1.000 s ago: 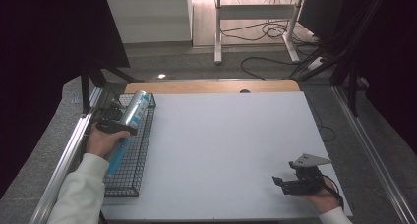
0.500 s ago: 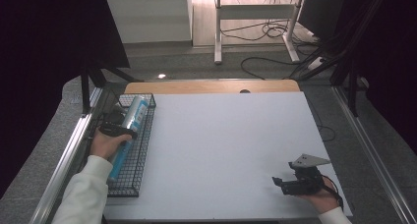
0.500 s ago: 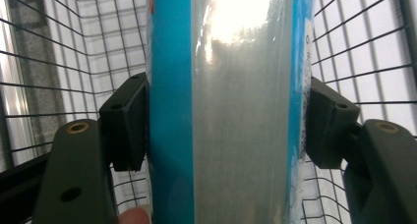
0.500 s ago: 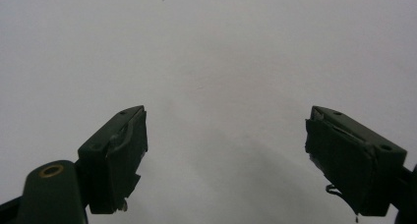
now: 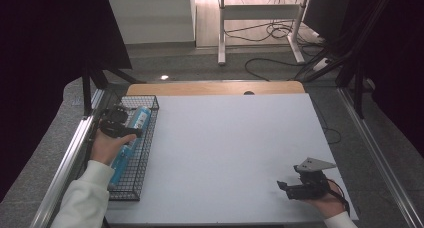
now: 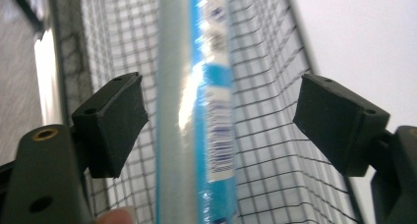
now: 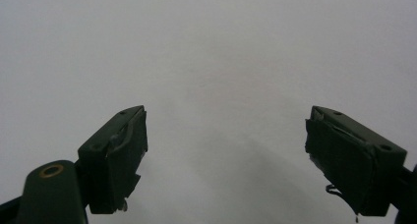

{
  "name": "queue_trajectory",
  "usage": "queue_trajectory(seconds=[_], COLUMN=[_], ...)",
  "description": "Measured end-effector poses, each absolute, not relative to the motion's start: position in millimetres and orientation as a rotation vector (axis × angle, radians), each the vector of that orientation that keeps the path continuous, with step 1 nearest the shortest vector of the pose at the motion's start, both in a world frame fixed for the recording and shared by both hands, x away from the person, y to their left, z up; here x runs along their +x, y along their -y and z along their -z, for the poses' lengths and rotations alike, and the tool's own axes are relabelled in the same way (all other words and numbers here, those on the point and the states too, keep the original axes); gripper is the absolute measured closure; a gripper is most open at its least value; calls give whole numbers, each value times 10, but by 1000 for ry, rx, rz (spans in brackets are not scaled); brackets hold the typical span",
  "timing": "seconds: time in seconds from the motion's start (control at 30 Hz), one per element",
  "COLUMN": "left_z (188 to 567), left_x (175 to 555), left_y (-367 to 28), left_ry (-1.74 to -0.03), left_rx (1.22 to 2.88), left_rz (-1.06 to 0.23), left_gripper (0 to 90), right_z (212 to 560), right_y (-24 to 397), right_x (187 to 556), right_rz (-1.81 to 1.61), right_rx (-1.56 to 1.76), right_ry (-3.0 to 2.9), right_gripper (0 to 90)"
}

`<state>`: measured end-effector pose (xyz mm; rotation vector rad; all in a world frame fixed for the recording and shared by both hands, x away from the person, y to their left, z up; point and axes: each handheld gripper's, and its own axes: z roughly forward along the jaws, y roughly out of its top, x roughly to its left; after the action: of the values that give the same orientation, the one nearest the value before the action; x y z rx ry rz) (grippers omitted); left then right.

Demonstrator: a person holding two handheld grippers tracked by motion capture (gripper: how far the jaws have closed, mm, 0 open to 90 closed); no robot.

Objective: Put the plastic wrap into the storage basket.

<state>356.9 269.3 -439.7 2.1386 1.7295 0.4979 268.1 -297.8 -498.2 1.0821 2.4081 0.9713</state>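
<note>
High view: left hand-held gripper [image 5: 131, 131] sits over wire basket [image 5: 150, 138] at bench [image 5: 225, 148] left edge, jaws wide apart around blue tube [image 6: 206, 135] lying inside, not touching it. Right hand-held gripper [image 5: 283, 185] near right, wide, empty.

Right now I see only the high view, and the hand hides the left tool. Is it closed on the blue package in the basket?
Observer: No. The left tool is open; its jaws stand apart on both sides of the blue package, not touching it.
Operator: Is the package inside the basket?
Observer: Yes, wire basket mesh shows behind it and on both sides.
Operator: Does the right tool hold something?
Observer: No. The right tool is open, bare white table between its jaws.
</note>
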Motion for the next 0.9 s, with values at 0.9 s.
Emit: queue_trajectory(seconds=[0.9], left_z=[4602], left_x=[2741], left_y=[-2084], left_ry=[-1236], left_rx=[2066], left_rz=[-315], left_gripper=[212], right_z=[4936], right_y=[2958], right_x=[2629], right_rz=[-999], right_rx=[1037], right_ry=[-2394], right_gripper=[163])
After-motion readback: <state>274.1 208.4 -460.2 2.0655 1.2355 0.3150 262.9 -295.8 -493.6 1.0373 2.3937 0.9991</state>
